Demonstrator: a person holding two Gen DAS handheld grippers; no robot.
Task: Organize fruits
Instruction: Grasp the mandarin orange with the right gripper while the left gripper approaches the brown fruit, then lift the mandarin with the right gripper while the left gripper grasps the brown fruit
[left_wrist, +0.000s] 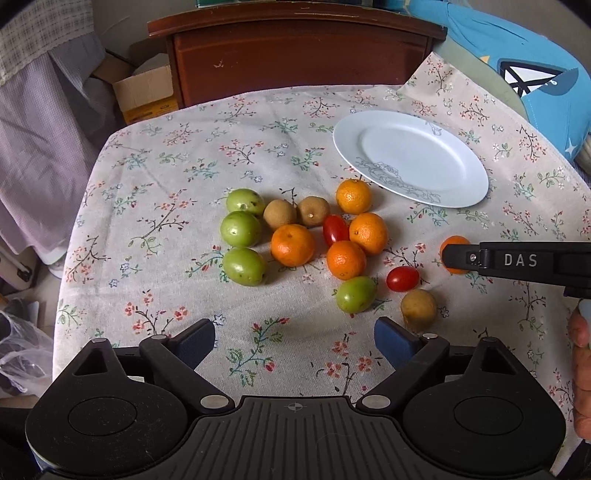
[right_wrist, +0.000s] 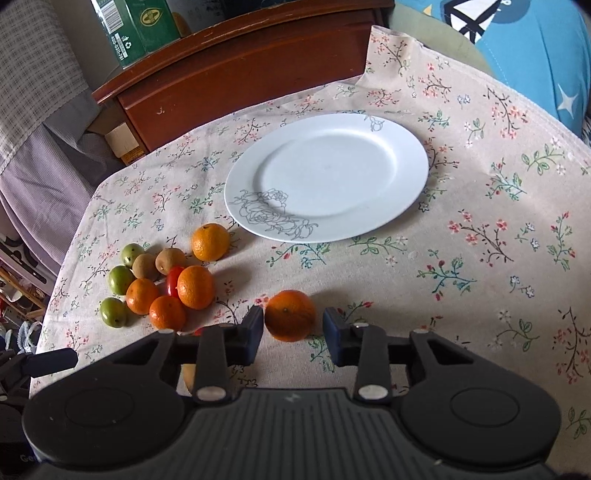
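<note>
One step in hand, by the look of it: the first pick of the sort, with nothing yet moved to its place.

Across the tabletop (right_wrist: 480, 295), spread with a floral cloth (right_wrist: 369, 266), lies everything loose. At the far side sits the only container, a white plate (right_wrist: 410, 184) with a line-drawn rose on the rim, holding nothing at all.

Nearer, the right hand-held gripper (right_wrist: 293, 321) is angled down at the cloth and brackets a lone mandarin (right_wrist: 290, 314). Its pads (right_wrist: 255, 328) stand either side of the fruit, the left one touching or almost so and the right one showing a sliver of cloth beside the peel. So it is open, not yet clamped. That mandarin rests on the cloth, well apart from the plate and just right of the main heap.

Over bare cloth on the near side hovers the left hand-held gripper (left_wrist: 294, 326), spread wide and empty.

In the heap to the left are four more mandarins (left_wrist: 293, 244), four green fruits (left_wrist: 241, 229), three brown fruits (left_wrist: 279, 214) and two cherry tomatoes (left_wrist: 402, 278). Some touch each other, and none is on the plate.

Next move, probably: close fully on the lone mandarin with an even, gentle squeeze across its widest part, lift straight up clear of the cloth, then carry it forward to the plate. Worth minding: a round fruit can roll out if only one pad bites first.
</note>
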